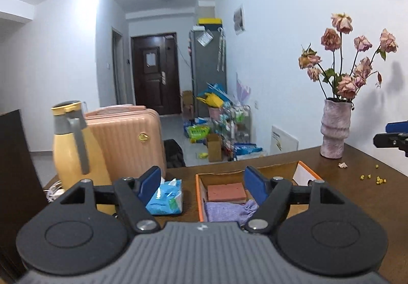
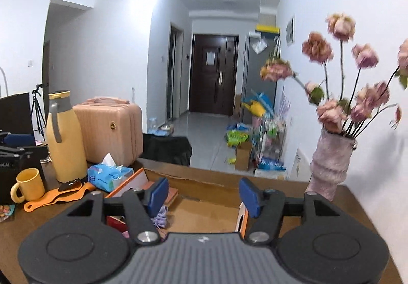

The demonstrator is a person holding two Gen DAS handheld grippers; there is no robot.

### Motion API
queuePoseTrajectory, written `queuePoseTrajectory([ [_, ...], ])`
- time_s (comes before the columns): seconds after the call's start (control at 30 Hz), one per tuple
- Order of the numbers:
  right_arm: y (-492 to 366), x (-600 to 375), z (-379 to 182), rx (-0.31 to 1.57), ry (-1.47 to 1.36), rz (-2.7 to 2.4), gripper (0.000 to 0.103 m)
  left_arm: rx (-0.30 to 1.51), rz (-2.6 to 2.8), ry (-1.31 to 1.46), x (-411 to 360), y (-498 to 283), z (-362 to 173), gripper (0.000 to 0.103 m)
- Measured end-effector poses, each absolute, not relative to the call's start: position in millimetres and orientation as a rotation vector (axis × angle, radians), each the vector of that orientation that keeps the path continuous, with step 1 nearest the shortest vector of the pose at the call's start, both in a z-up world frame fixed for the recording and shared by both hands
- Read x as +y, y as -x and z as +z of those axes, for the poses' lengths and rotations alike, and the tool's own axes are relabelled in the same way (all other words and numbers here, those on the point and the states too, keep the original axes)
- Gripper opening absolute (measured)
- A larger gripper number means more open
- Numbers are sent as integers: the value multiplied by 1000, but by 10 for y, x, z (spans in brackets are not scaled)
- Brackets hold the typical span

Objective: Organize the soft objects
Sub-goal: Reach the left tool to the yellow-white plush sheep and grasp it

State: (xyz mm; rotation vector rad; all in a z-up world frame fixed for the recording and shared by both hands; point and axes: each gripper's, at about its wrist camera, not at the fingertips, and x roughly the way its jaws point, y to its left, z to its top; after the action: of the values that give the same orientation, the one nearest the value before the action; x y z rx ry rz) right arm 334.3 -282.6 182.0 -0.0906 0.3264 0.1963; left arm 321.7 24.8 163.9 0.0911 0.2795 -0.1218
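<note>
An open cardboard box (image 1: 304, 171) with an orange rim sits on the brown table (image 1: 357, 189). Inside it lie a folded purple cloth (image 1: 224, 211) and a pinkish-red sponge block (image 1: 226, 192). My left gripper (image 1: 204, 185) hangs above the box's near left corner, jaws open, nothing between its blue pads. In the right wrist view my right gripper (image 2: 204, 197) hovers over the same box (image 2: 201, 212), open and empty; a purple cloth edge (image 2: 160, 216) shows under its left finger. A blue tissue pack (image 1: 167, 197) lies left of the box. The right gripper's tip (image 1: 394, 134) shows at the left wrist view's right edge.
A pink vase of dried roses (image 1: 334, 128) stands at the table's far right near the wall. A yellow jug (image 1: 70, 146), a yellow mug (image 2: 26, 184) and orange scoops (image 2: 56, 197) crowd the left side. A pink suitcase (image 1: 127, 138) stands behind the table.
</note>
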Motion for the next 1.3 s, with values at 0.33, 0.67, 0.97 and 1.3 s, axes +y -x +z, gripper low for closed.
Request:
queuePoseTrajectory([
  [0.33,-2151,-2752,1159,190,60,226,64,236,-102,-29,315,-2088,913,82],
  [0.67,-1403,-2666,280,338,33,213,64,352,-153,-13,293,-1724,465,83],
  [0.97,-1748,-2741,165,358,18,174,64,430,-281,-65,-199,-2213,263,77],
  [1.3,-2312,-2934,132,375,-41,165,62,532,-384,-76,-683,-3010,46,60],
])
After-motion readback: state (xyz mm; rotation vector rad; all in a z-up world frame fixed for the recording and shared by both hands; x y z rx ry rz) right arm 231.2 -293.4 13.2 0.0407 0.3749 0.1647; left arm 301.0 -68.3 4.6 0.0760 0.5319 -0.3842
